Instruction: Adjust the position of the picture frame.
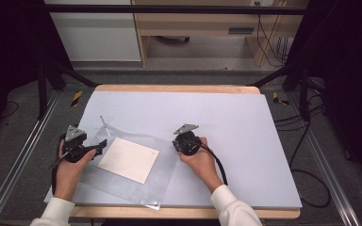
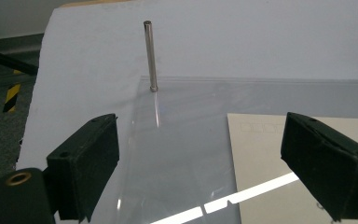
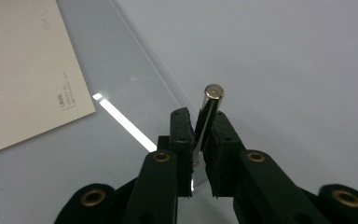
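A clear plastic sleeve (image 1: pixel 166 162) lies on the grey mat (image 1: pixel 245 122) with a cream card (image 1: pixel 128 159) inside it. A thin metal pin (image 1: pixel 103 121) stands at the sleeve's far left corner; in the left gripper view this pin (image 2: pixel 150 56) is upright beyond the jaws. My left gripper (image 2: pixel 200 154) is open, low over the sleeve's left edge, with nothing between its pads. At the sleeve's right edge, my right gripper (image 3: pixel 200 128) is shut on a second metal pin (image 3: pixel 210 105), which sticks out past the fingertips.
The mat covers a wooden table (image 1: pixel 179 88) whose edges show at front and back. Black frame rails and cables (image 1: pixel 306 188) run on the floor at both sides. Bare mat stretches to the right of the sleeve.
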Available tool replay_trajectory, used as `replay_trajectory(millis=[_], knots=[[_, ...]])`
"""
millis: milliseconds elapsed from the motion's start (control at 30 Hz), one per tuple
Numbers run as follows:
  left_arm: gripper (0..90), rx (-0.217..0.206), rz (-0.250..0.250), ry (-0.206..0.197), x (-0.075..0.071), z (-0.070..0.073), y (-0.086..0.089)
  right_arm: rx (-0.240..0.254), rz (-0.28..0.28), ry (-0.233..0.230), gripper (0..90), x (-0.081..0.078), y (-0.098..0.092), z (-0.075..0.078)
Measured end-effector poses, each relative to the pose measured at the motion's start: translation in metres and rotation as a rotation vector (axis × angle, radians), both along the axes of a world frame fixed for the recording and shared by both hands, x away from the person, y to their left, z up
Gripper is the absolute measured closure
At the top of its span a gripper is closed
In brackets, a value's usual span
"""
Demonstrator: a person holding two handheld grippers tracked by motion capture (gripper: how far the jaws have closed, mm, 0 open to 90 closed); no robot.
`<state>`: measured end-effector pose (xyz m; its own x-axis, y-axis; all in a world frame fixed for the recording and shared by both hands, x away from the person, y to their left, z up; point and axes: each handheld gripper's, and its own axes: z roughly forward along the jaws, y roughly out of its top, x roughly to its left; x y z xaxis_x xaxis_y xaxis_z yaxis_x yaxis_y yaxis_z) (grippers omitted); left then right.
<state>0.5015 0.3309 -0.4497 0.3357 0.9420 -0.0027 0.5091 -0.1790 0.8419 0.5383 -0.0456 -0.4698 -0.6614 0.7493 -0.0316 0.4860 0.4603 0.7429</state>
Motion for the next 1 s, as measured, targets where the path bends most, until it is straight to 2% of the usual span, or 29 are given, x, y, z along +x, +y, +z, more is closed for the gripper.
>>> replay_trajectory(millis=[33, 133, 200, 267, 333, 367, 433, 500, 567, 700, 800, 900, 1000], knots=[[11.5, 0.003, 0.001, -0.004, 0.000, 0.000, -0.001, -0.001, 0.002, -0.001, 84.4, 0.000, 0.000, -0.001], [13.6, 0.053, -0.016, -0.020, 0.003, 0.003, -0.005, 0.005, 0.001, 0.001, 85.0, 0.001, 0.000, -0.001], [18.2, 0.058, -0.033, -0.020, 0.011, 0.003, -0.008, 0.002, 0.008, 0.003, 85.0, 0.002, 0.000, -0.001], [23.8, 0.041, -0.035, -0.005, 0.021, 0.002, -0.010, -0.003, 0.011, 0.008, 85.0, 0.002, 0.000, 0.000], [27.2, 0.069, -0.024, 0.015, 0.036, -0.001, -0.013, -0.005, 0.018, 0.014, 85.1, 0.003, 0.000, 0.001], [33.0, 0.080, -0.019, 0.014, 0.041, -0.001, -0.013, -0.006, 0.021, 0.016, 85.0, 0.003, 0.000, 0.001], [34.9, 0.100, 0.005, 0.030, 0.055, -0.004, -0.013, -0.006, 0.021, 0.016, 85.1, 0.003, -0.001, 0.001], [40.1, 0.094, 0.019, 0.024, 0.063, -0.006, -0.013, -0.005, 0.022, 0.015, 85.1, 0.003, -0.001, 0.001], [45.4, 0.118, 0.024, 0.020, 0.070, -0.009, -0.013, -0.001, 0.021, 0.016, 85.1, 0.003, -0.001, 0.001], [52.5, 0.093, 0.048, 0.020, 0.080, -0.013, -0.011, 0.001, 0.019, 0.019, 85.1, 0.003, -0.001, 0.001], [56.0, 0.100, 0.063, 0.029, 0.088, -0.017, -0.010, 0.002, 0.022, 0.021, 85.0, 0.004, -0.001, 0.001], [64.9, 0.080, 0.071, 0.037, 0.093, -0.020, -0.009, 0.004, 0.017, 0.023, 85.1, 0.004, -0.001, 0.001], [71.5, 0.092, 0.070, 0.045, 0.096, -0.022, -0.010, 0.007, 0.018, 0.027, 85.1, 0.004, -0.002, 0.001]])
